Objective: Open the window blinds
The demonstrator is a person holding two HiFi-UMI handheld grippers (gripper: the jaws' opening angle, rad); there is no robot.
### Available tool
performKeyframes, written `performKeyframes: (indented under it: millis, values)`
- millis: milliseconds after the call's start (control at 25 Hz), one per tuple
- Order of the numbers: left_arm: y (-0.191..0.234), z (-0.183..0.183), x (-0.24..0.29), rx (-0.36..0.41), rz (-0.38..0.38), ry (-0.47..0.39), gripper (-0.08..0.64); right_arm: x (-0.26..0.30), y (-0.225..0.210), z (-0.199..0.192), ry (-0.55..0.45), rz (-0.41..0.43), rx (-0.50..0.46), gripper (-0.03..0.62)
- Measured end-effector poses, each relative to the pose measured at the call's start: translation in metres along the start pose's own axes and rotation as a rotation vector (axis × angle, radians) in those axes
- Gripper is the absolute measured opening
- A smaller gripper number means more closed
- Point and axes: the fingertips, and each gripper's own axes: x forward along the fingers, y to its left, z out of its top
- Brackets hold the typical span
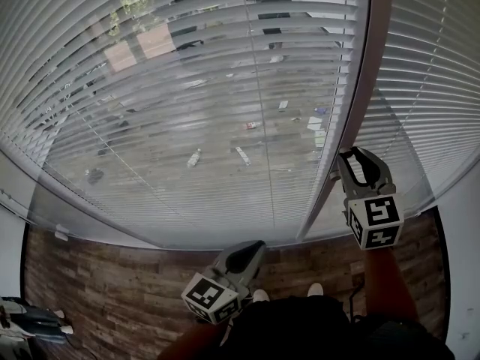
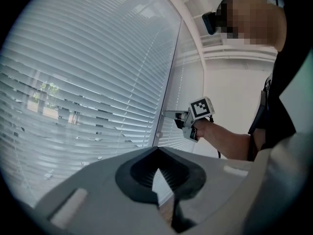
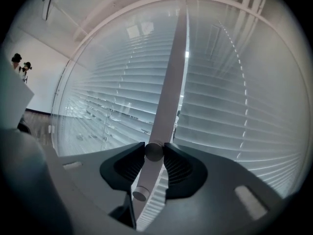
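The window blinds (image 1: pixel 187 88) fill most of the far side. Their white slats are tilted enough that the ground and a building outside show between them. A second blind (image 1: pixel 442 88) hangs to the right, and its slats look flatter and more closed. Between the two runs a pale window post (image 1: pixel 352 111), reaching down to the sill. The floor (image 1: pixel 112 291) nearest the person is wood plank.

The person's right forearm (image 2: pixel 230 143) is stretched out roughly level toward the post. The right gripper (image 1: pixel 351 153) is held far out at the blinds, just right of the post. Its marker cube faces the head camera.

The left arm is drawn back near the body. The left gripper (image 1: pixel 255 247) is held low over the floor, well apart from the slats. Its jaws are pressed together at the tips with nothing between them.

In the right gripper view, a pale tilt wand (image 3: pixel 146 177) runs up between that gripper's jaws. The pads pinch it from both sides. The wand's capped lower end sticks out just below them, near the camera.
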Motion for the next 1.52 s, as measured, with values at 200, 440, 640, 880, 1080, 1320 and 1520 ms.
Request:
performKeyframes:
  millis: [200, 440, 640, 880, 1080, 1320, 1520]
  values:
    - [0.001, -0.006, -0.001, 0.005, 0.002, 0.006, 0.000, 0.000, 0.003, 0.003, 0.011, -0.027, -0.121, 0.144]
    - [0.002, -0.004, -0.001, -0.006, 0.006, 0.000, 0.000, 0.000, 0.006, 0.003, 0.019, -0.055, -0.250, 0.144]
    - [0.002, -0.007, 0.000, -0.002, -0.001, 0.000, 0.000, 0.000, 0.008, 0.001, 0.029, -0.092, -0.362, 0.144]
    - [0.002, -0.010, -0.003, 0.003, 0.001, 0.005, 0.000, -0.003, 0.014, -0.003, 0.050, -0.125, -0.477, 0.144]
    - [0.002, -0.006, -0.002, -0.003, 0.006, 0.005, 0.000, -0.003, 0.014, -0.004, 0.053, -0.137, -0.508, 0.143]
    - [0.001, -0.001, 0.002, -0.008, -0.001, -0.011, 0.000, 0.000, 0.009, 0.002, 0.053, -0.139, -0.523, 0.143]
    - [0.001, -0.002, 0.002, -0.001, 0.000, -0.010, 0.000, -0.003, 0.008, 0.004, 0.026, -0.131, -0.438, 0.153]
